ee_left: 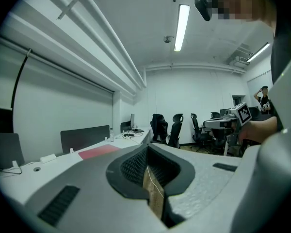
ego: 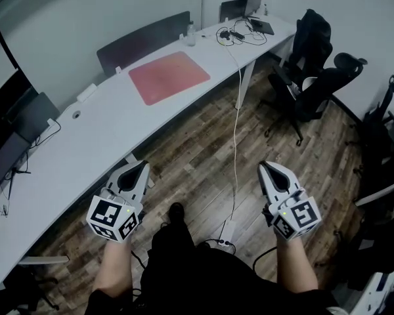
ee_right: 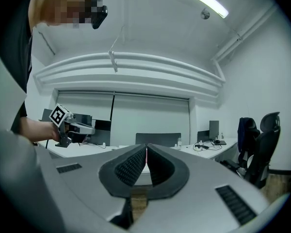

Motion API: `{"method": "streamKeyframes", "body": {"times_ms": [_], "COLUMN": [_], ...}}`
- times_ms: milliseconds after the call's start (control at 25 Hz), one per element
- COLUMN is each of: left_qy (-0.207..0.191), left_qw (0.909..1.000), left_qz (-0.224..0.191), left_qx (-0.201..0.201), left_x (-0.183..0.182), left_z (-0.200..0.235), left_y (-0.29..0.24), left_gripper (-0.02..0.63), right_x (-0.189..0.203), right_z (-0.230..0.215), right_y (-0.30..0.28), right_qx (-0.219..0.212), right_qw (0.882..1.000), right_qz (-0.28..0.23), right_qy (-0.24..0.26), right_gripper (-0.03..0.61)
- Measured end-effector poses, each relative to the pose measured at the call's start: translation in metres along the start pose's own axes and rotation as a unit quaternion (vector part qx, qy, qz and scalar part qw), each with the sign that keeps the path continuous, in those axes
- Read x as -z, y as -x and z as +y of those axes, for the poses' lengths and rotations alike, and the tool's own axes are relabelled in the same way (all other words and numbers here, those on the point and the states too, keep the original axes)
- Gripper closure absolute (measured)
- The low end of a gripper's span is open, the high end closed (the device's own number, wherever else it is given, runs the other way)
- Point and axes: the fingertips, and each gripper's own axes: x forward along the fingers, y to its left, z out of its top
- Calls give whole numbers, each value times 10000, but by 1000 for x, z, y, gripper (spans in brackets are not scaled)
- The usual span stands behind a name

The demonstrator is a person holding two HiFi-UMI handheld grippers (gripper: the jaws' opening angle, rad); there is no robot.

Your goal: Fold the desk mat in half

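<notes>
Both my pairs of jaws are clenched, pad against pad, with nothing between them: the left gripper (ego: 142, 167) and the right gripper (ego: 267, 168) are held side by side over the wooden floor (ego: 197, 156). Well ahead of them, the red desk mat (ego: 169, 76) lies flat and unfolded on the long white desk (ego: 98, 133). Past the mat stand a clear bottle (ego: 190, 34) and a laptop (ego: 253, 0); black office chairs (ego: 314, 71) stand off to the right.

Pale grey, wedge-shaped shells form the left gripper (ego: 142, 167) and right gripper (ego: 267, 167), with black ribbed pads (ee_left: 133, 166) and black-and-white marker cubes (ego: 113, 218); the person wears black clothing (ego: 197, 274), forearms bare, and a black shoe (ego: 176, 211).
</notes>
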Motion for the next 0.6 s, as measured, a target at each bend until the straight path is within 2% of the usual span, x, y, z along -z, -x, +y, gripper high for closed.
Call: {"method": "streamKeyframes", "body": {"times_ms": [320,600], "left_qy": [94,183], "left_qw": [9999,9997], "left_qz": [-124,-126], "left_qx": [15,88], "left_x": [0,6], "left_z": [22,54], "left_y": [-29,-72], "left_gripper": [609,609], "right_x": [3,7], "right_z": [-20,-47], "right_y": [-17,-60], "right_qx": [102,171], "right_qw": [9998,9997], "right_qz": [140,178], "right_qy": [34,16], "right_gripper": [575,575]}}
